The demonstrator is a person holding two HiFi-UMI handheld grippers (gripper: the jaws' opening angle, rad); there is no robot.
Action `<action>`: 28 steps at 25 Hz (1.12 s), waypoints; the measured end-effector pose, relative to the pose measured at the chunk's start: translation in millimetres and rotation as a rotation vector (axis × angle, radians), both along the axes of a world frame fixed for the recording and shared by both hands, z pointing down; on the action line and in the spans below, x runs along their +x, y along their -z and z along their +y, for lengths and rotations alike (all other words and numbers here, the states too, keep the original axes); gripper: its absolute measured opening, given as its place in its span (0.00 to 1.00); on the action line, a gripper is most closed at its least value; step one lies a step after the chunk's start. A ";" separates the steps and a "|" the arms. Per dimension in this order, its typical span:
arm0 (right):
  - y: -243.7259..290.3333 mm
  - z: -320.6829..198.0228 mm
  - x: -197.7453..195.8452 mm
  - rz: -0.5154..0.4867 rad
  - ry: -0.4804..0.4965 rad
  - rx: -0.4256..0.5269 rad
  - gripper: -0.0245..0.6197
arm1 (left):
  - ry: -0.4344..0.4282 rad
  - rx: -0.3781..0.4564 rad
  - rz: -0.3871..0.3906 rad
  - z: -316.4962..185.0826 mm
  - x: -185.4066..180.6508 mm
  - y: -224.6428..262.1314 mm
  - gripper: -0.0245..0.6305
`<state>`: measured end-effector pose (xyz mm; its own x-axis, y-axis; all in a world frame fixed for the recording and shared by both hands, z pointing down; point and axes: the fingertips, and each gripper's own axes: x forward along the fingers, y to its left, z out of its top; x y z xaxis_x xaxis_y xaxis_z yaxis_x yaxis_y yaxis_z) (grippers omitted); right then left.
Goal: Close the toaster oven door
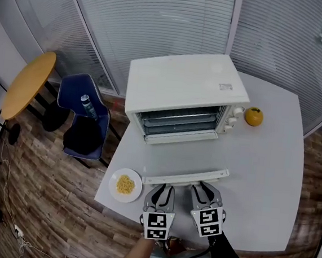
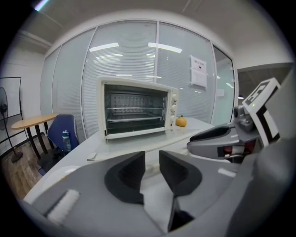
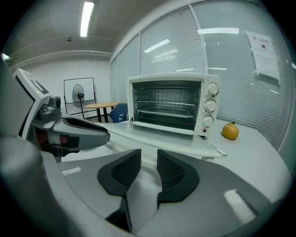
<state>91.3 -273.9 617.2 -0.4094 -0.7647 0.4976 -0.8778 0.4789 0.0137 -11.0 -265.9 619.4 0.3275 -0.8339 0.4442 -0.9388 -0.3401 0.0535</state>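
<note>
The left gripper [image 1: 161, 190] and right gripper [image 1: 203, 191] sit side by side at the near edge of the white table [image 1: 269, 181], at 6 o'clock in the head view. Both point toward 12 o'clock. Each one's fingers stand a little apart with nothing pressed between them, which each gripper's own view confirms. Their tips are just short of the door handle [image 1: 186, 177], a pale bar running across at 12 o'clock from them. I cannot tell whether they touch it.

The toaster oven [image 1: 182, 85] stands farther off at 12 o'clock. Its door [image 1: 183, 159] is swung fully down and lies flat toward the person, so the racks inside show. The paired stance probably serves to get under the handle at two spots and lift the door evenly on its hinge, so no grip is needed.

An orange [image 1: 253, 116] rests at 3 o'clock of the oven, clear of the door's swing. A small plate of yellow food [image 1: 125, 184] sits at 9 o'clock of the left gripper, near the table's edge, where a sideways elbow could knock it.
</note>
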 end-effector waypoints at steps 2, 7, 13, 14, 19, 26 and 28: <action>4.5 -1.0 1.1 -0.002 -0.002 0.010 0.18 | 0.005 0.013 0.000 -3.0 -0.9 6.3 0.28; 14.4 -3.4 2.3 -0.008 -0.009 0.029 0.18 | 0.007 0.023 -0.011 -5.2 -1.1 14.7 0.28; 49.0 -22.6 3.1 -0.024 -0.025 0.110 0.18 | 0.019 0.091 -0.010 -17.0 -2.7 46.5 0.28; 55.0 -24.0 2.5 -0.027 -0.026 0.122 0.18 | 0.020 0.106 -0.008 -19.0 -2.7 54.1 0.28; 70.3 -19.0 -2.5 -0.032 -0.019 0.159 0.18 | 0.016 0.176 -0.006 -25.8 -2.9 83.9 0.28; 89.1 -17.8 -6.6 -0.035 -0.014 0.196 0.18 | 0.019 0.224 -0.002 -29.9 -7.4 108.8 0.28; 92.9 -17.9 -6.7 -0.038 -0.016 0.203 0.18 | 0.019 0.232 -0.002 -29.4 -9.0 112.4 0.28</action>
